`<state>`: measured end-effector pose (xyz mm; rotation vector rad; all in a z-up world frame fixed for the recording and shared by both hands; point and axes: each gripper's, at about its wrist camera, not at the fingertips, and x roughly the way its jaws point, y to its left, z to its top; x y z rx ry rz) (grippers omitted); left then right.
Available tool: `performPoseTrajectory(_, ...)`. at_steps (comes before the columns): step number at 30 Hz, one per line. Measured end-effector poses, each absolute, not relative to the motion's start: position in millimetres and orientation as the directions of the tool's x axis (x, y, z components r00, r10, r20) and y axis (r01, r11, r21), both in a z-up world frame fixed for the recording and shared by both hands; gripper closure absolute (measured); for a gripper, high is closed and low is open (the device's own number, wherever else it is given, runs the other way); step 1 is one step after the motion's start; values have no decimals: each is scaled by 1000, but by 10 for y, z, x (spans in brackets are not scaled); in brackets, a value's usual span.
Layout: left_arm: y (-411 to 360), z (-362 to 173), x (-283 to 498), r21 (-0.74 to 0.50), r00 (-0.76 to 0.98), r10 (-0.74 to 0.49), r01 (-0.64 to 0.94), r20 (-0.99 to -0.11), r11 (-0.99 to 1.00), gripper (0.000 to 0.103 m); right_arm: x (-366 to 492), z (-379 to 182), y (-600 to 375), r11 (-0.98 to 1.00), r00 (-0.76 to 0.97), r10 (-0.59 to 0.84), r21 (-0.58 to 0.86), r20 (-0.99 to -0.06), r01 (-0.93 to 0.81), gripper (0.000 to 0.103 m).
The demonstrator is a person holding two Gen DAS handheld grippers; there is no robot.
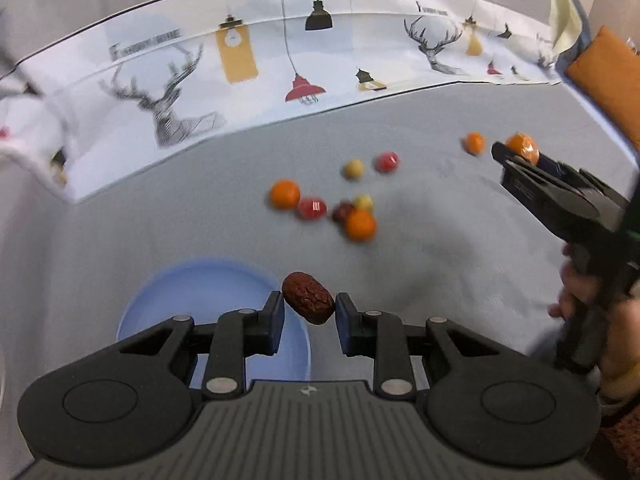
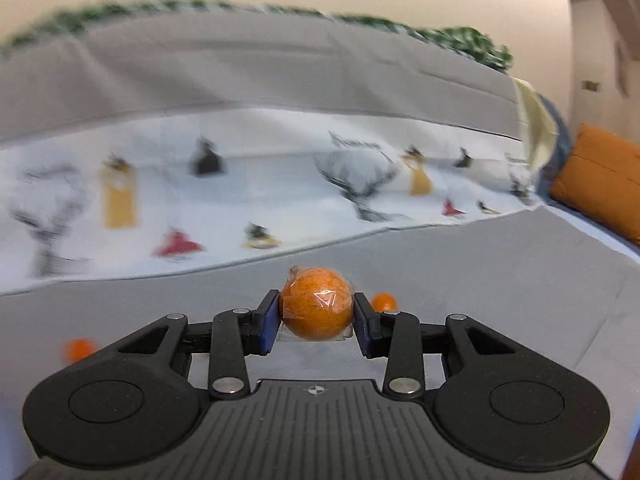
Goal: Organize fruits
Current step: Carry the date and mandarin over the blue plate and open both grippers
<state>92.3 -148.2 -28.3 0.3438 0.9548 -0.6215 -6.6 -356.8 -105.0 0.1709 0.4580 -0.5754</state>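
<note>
My left gripper is shut on a dark red wrinkled date and holds it just right of a pale blue bowl. My right gripper is shut on a plastic-wrapped orange; it also shows at the right of the left wrist view. Several small fruits lie on the grey cloth: oranges, red ones, yellow ones, and another date.
A white cloth printed with deer and lamps runs along the back of the grey surface. An orange cushion lies at the far right. Two more oranges lie on the cloth in the right wrist view.
</note>
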Motion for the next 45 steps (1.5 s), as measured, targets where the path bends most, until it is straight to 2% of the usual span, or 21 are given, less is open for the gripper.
performPoseTrajectory(6,-772,-33,193,25,475,-279,539,-835,842,73,-982,-594,-2821,920,815,-259,123,-519,371,63)
performPoseTrajectory(11,-301,172,-350,69,561,-246,481,-790,874,73,-1367,-328,-2161,968,840,-89,153,-535,200,63)
performPoseTrajectory(15,1,267,-702,27,591,-261,433,-764,901,73,-1555,-211,-1735,985,856,-38,123,-516,118,63)
performPoseTrajectory(24,333,373,-1008,-43,628,-306,398,-715,916,73,-1740,-29,-1408,997,862,-40,36,-506,67,63)
performPoseTrajectory(45,401,337,-852,-51,628,-283,361,-725,931,73,-1643,-80,-1340,997,838,-53,13,-543,71,63)
